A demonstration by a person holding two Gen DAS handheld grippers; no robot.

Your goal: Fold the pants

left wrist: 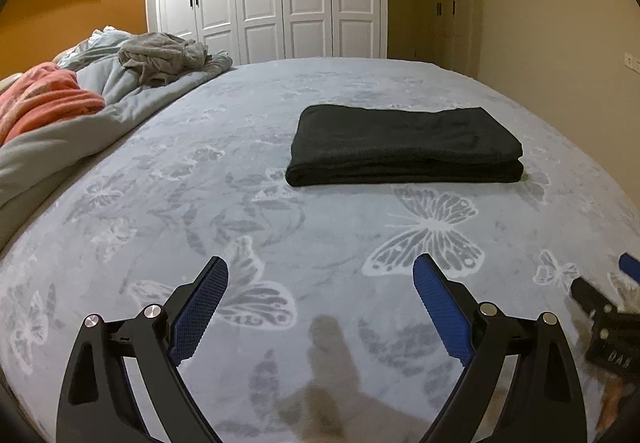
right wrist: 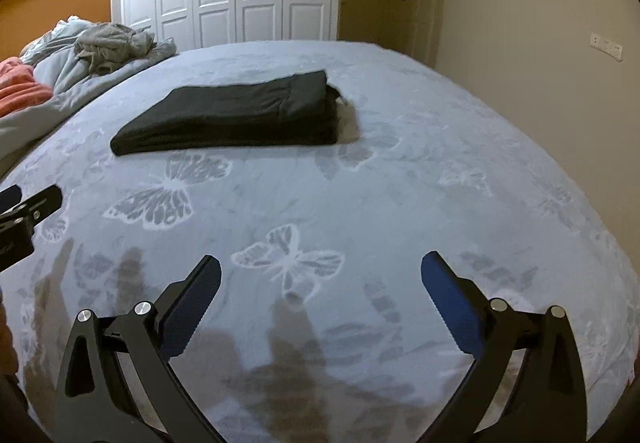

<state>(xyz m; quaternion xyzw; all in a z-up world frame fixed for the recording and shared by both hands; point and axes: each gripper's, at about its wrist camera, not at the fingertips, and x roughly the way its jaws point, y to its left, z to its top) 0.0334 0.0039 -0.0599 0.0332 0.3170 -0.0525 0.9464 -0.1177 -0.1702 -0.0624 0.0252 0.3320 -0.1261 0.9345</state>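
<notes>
Both blue-padded fingers [left wrist: 440, 313] of the left gripper [left wrist: 320, 271] stand wide apart over the butterfly bedspread [left wrist: 160, 203], gripping nothing; the folded black pants [left wrist: 404, 147] lie well ahead. From the right wrist, the right gripper [right wrist: 320, 267] is likewise spread and empty (pants [right wrist: 232, 115] ahead-left, apart).

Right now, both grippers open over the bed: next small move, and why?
Probably none on the cloth: just keep both grippers clear. The black pants already lie as a compact, layered rectangle on the butterfly bedspread, apart from both. The left gripper and right gripper stand open and hold nothing, so the fold looks done.
</notes>
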